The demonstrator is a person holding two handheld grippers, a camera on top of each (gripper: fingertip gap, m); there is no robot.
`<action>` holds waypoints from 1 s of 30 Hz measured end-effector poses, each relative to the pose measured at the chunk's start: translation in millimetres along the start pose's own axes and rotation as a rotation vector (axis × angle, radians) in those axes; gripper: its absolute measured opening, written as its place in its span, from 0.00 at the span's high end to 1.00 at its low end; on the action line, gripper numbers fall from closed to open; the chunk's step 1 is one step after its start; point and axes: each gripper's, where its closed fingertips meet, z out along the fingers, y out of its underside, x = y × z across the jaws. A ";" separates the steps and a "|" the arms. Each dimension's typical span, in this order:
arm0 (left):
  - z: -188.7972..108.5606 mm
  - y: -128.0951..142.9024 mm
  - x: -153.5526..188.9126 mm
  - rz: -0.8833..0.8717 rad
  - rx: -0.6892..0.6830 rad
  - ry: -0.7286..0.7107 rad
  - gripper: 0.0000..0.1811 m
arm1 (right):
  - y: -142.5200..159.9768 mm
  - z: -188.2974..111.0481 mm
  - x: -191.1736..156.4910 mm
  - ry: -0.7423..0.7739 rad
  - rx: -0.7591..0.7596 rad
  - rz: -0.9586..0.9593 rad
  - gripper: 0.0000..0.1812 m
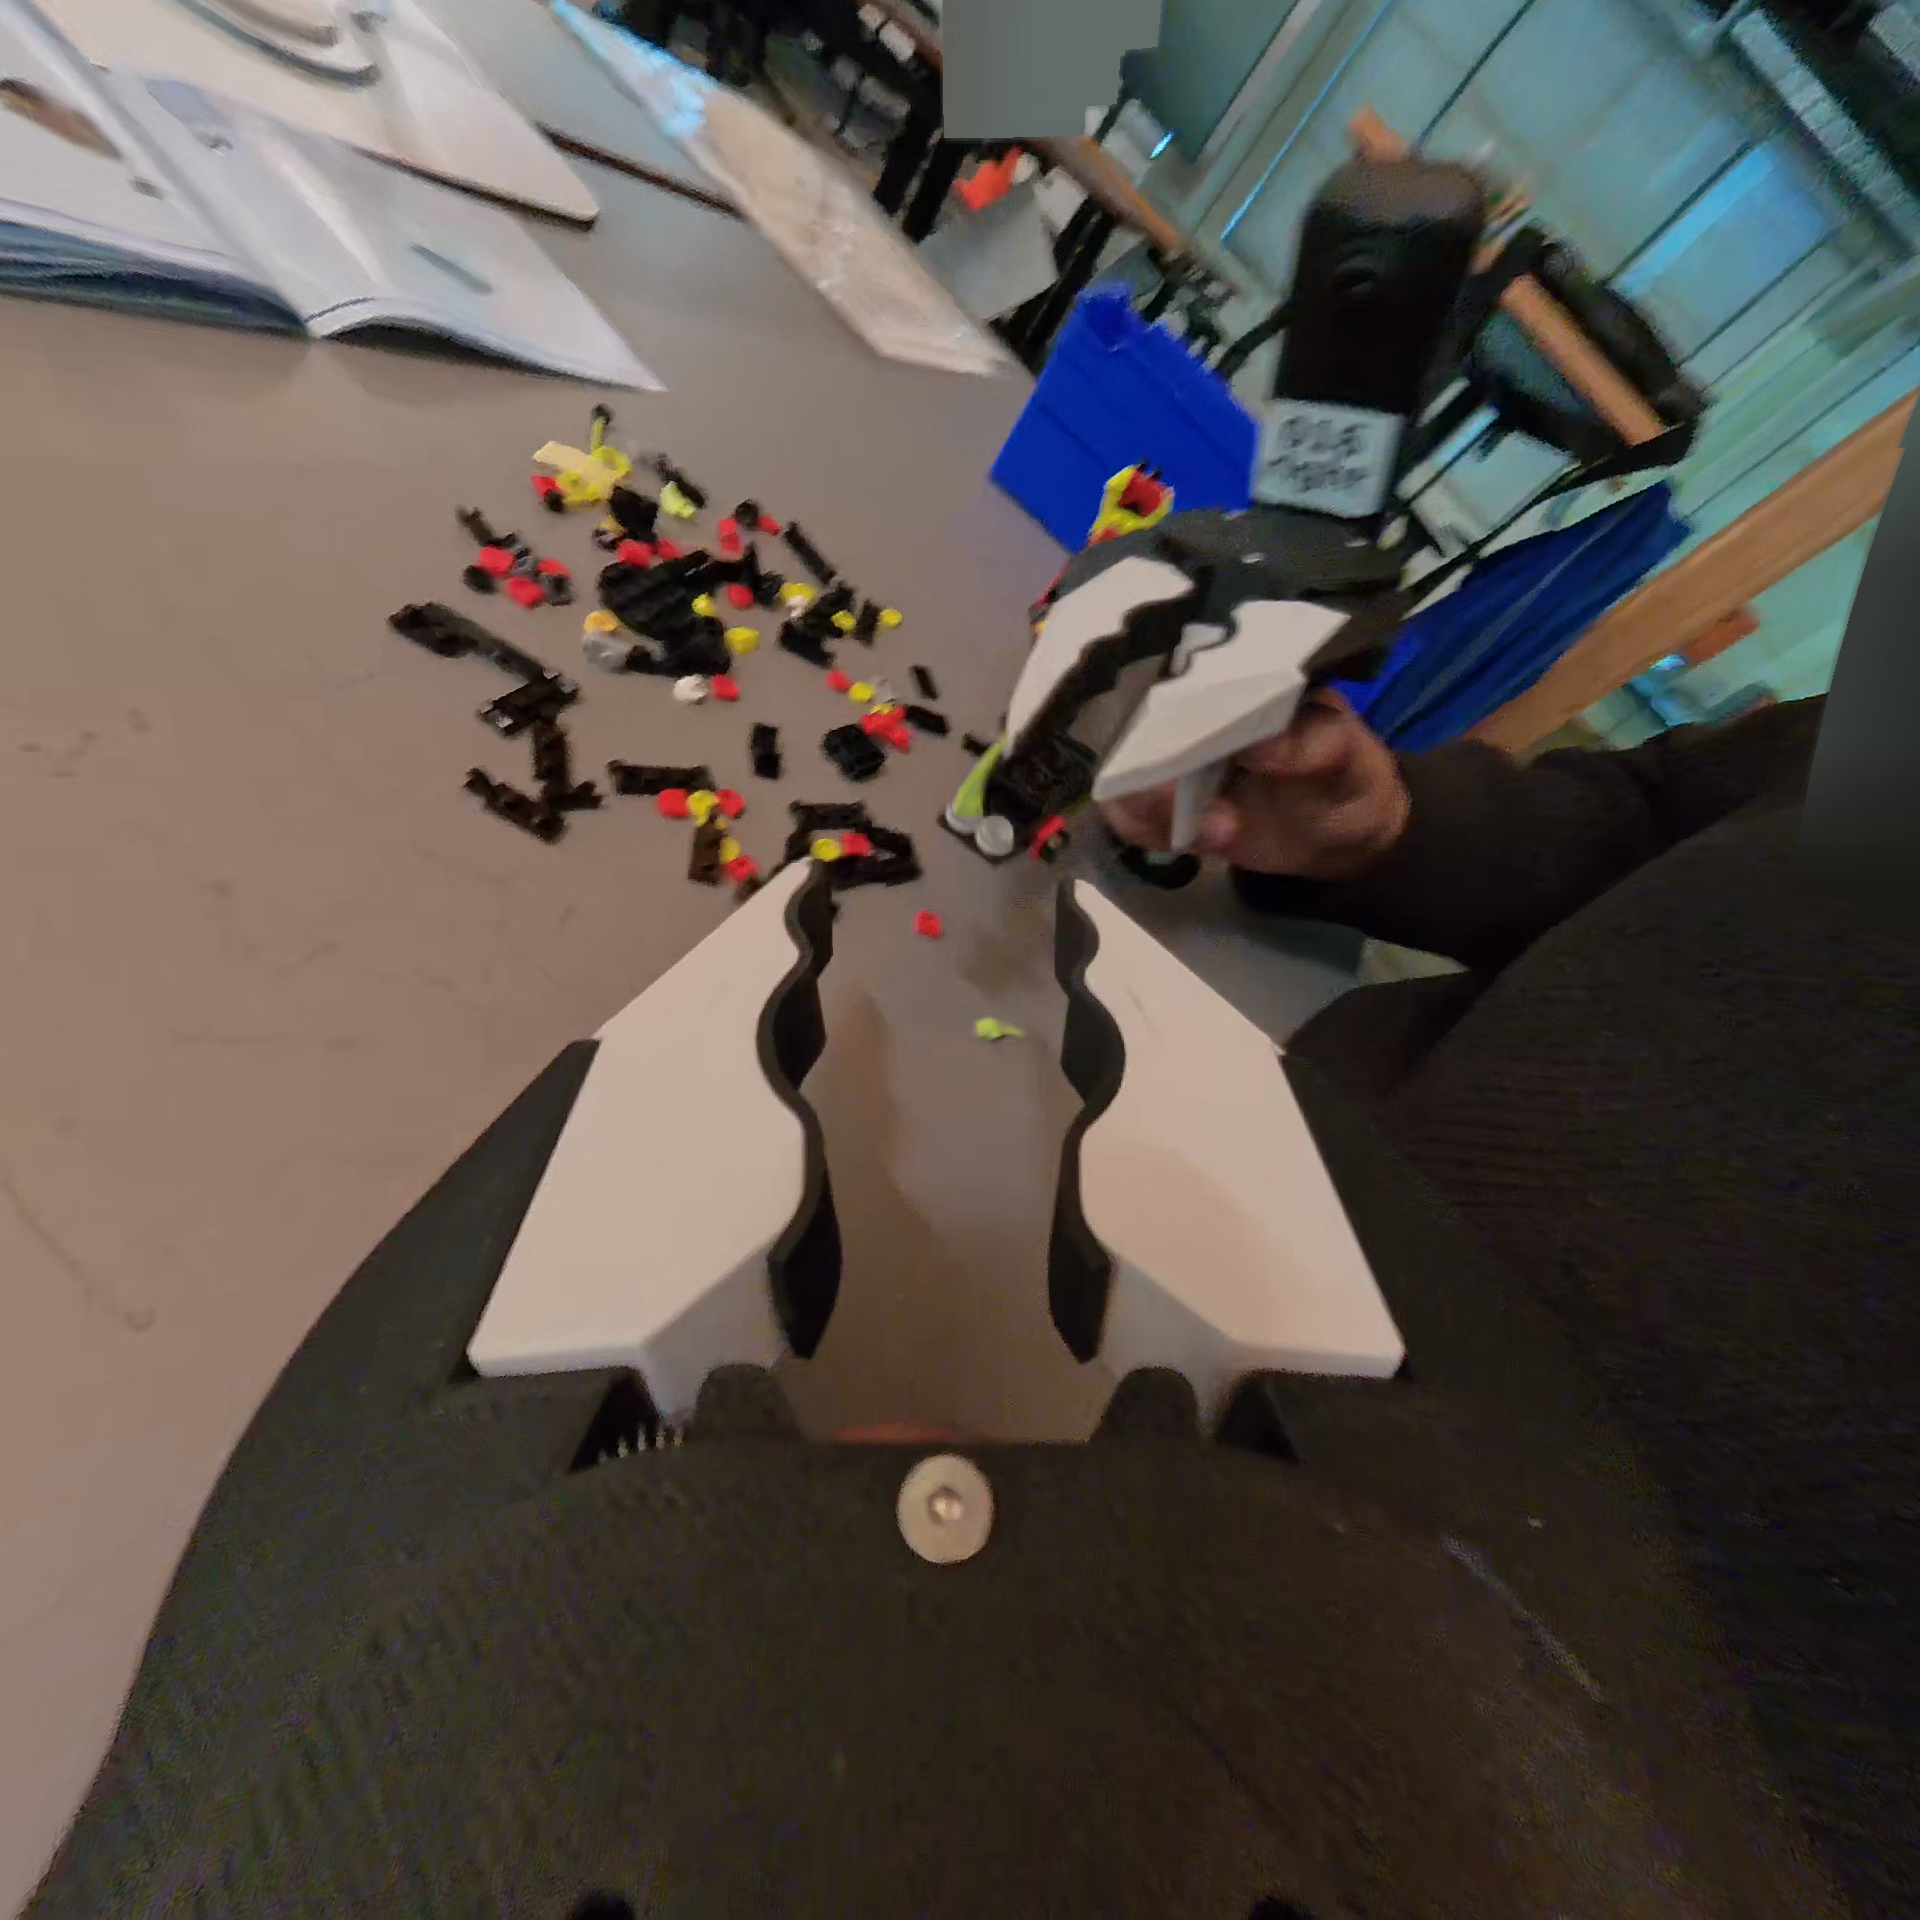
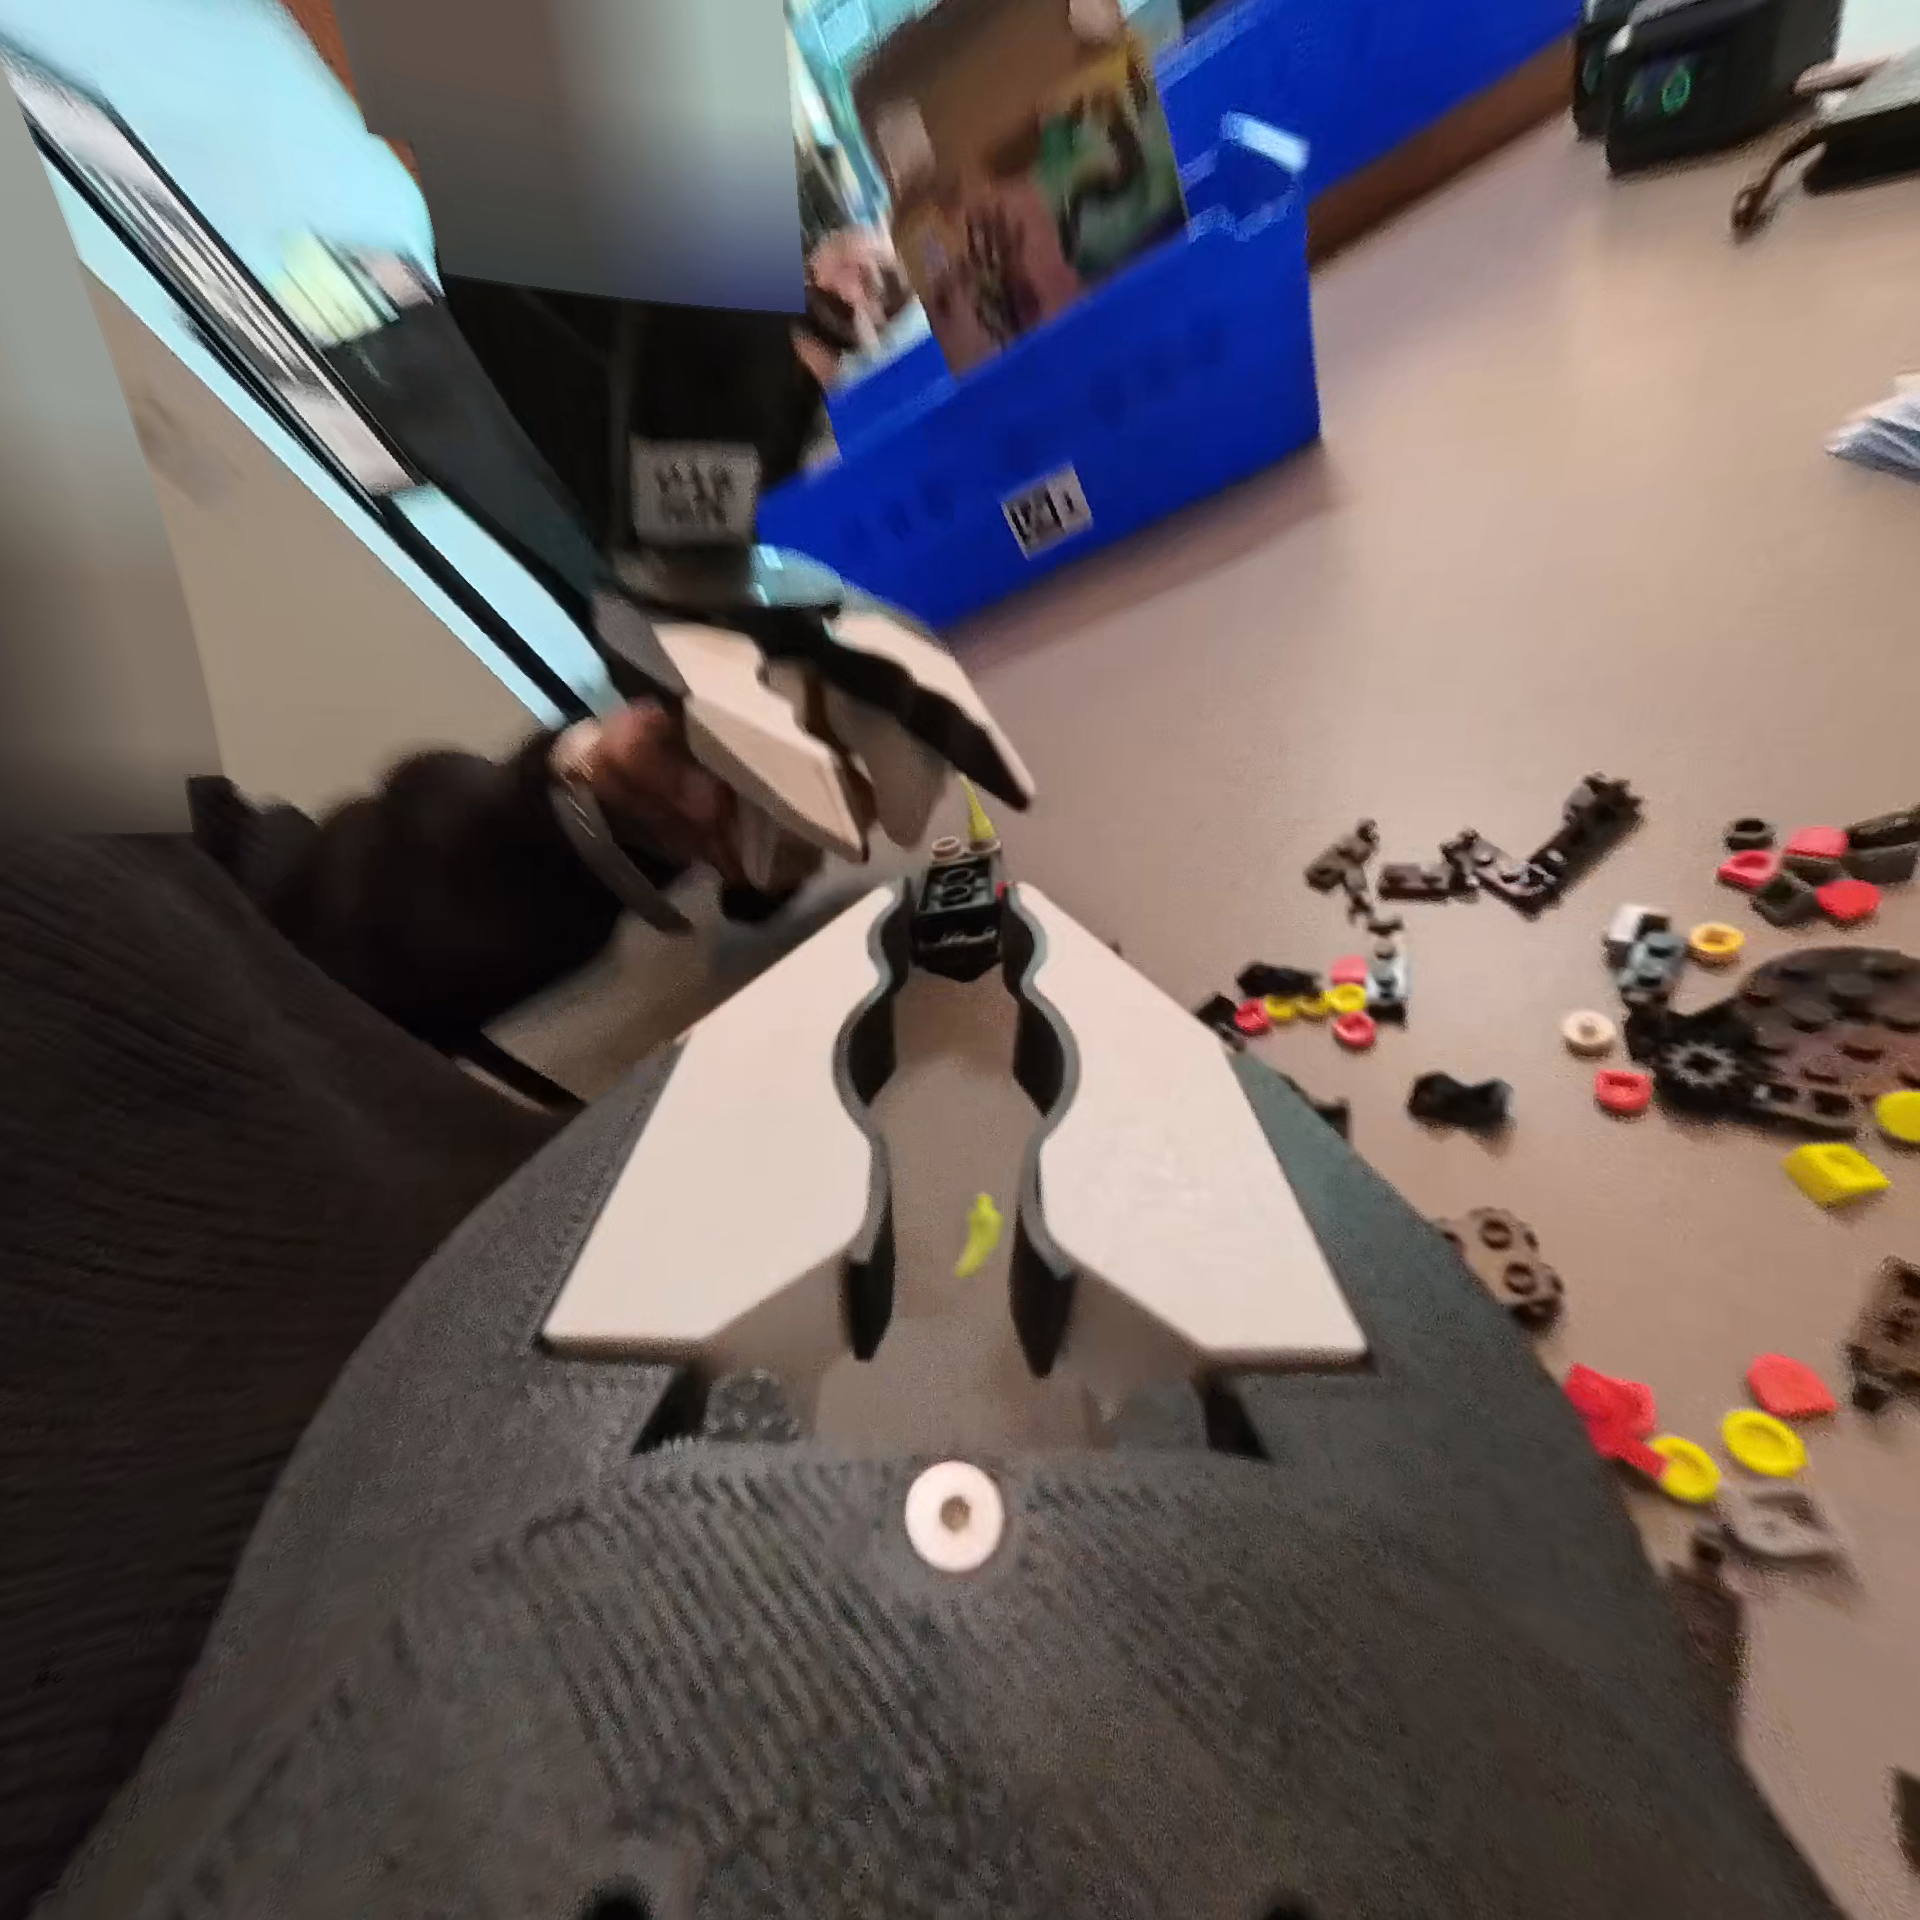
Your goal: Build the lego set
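Observation:
My right gripper (image 2: pixel 951 914) is shut on a small black Lego assembly (image 2: pixel 954 928) with grey studs, a lime part and a red part on it. In the left wrist view that right gripper (image 1: pixel 1049 774) holds the assembly (image 1: pixel 1023 800) just above the table. My left gripper (image 1: pixel 940 894) is open and empty, its tips a little short of the assembly. It shows in the right wrist view (image 2: pixel 935 821) just beyond the assembly. A small lime piece (image 1: pixel 997 1029) lies on the table between the left fingers and also shows in the right wrist view (image 2: pixel 977 1236). A red stud (image 1: pixel 928 924) lies close by.
Loose black, red and yellow pieces (image 1: pixel 675 644) are scattered on the brown table and show in the right wrist view (image 2: pixel 1714 1039). An open instruction booklet (image 1: pixel 312 239) lies at the back left. A blue bin (image 1: pixel 1122 426) stands behind the right gripper. Tip to tip, the grippers are about 4 cm apart.

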 end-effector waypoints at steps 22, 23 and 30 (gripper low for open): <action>-3.4 -48.9 56.8 -0.131 0.288 0.316 0.89 | -37.0 -8.5 -37.2 -0.278 0.284 0.216 0.93; -3.0 -48.2 57.7 -0.140 0.283 0.326 0.88 | -36.3 -8.4 -36.9 -0.277 0.282 0.210 0.92; -2.2 -48.6 53.8 -0.201 0.289 0.341 0.92 | -33.7 -7.6 -37.2 -0.264 0.259 0.157 0.92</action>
